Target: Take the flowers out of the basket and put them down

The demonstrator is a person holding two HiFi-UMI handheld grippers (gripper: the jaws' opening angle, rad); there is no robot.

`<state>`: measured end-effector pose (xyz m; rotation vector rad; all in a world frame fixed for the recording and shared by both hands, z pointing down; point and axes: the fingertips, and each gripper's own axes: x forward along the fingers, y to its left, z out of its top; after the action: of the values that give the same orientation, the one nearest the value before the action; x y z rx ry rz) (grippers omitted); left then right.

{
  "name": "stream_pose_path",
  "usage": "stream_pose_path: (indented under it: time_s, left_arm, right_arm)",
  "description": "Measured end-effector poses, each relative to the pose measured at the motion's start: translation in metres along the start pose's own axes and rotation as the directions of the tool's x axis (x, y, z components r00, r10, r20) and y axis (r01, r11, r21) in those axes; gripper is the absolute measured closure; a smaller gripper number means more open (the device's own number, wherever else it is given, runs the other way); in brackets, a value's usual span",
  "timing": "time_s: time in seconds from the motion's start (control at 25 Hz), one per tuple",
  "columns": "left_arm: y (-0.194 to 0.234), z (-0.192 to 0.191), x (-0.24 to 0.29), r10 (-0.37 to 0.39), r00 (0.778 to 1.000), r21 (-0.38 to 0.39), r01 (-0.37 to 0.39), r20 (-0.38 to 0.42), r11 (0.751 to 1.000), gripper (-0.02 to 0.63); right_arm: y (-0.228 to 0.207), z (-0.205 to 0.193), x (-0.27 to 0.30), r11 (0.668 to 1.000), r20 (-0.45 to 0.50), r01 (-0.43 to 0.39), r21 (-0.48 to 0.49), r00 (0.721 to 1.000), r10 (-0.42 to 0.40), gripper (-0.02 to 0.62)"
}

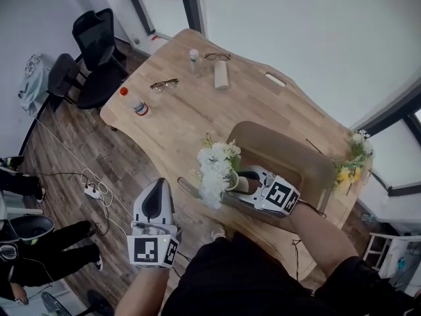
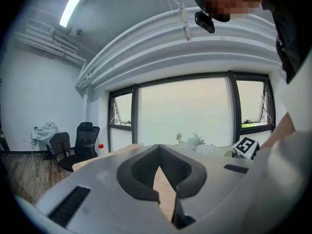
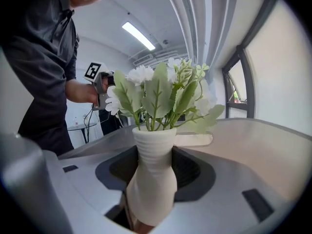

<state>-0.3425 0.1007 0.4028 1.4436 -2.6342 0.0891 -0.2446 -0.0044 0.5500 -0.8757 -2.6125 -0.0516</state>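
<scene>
Wooden table (image 1: 191, 114), dark plank floor (image 1: 79, 153), black office chairs (image 1: 99, 41), white walls (image 1: 302, 31)

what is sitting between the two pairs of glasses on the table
A small clear bottle stands upright between the nearer pair and the farther pair. Only the head view shows this.

Bare tabletop (image 1: 191, 114) between basket (image 1: 262, 137) and red-capped bottle (image 1: 135, 104)
</scene>
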Motion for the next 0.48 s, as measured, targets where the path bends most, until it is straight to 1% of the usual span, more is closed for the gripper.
stream_pose_path:
  time_s: [0.24,0.48]
  left_arm:
    - [-0.013,0.009,0.000,-0.035,0.999,0.004,0.035,0.027,0.999,0.606]
    - [-0.031,0.019,0.008,-0.088,0.995,0.016,0.088,0.053,0.996,0.606]
  right_arm:
    - [-0.005,0.022,-0.029,0.996,0.042,0.093,0.016,0.995,-0.094,0.362]
    - [-0.010,0.029,-0.063,0.982,0.065,0.186,0.040,0.980,-0.189,0.362]
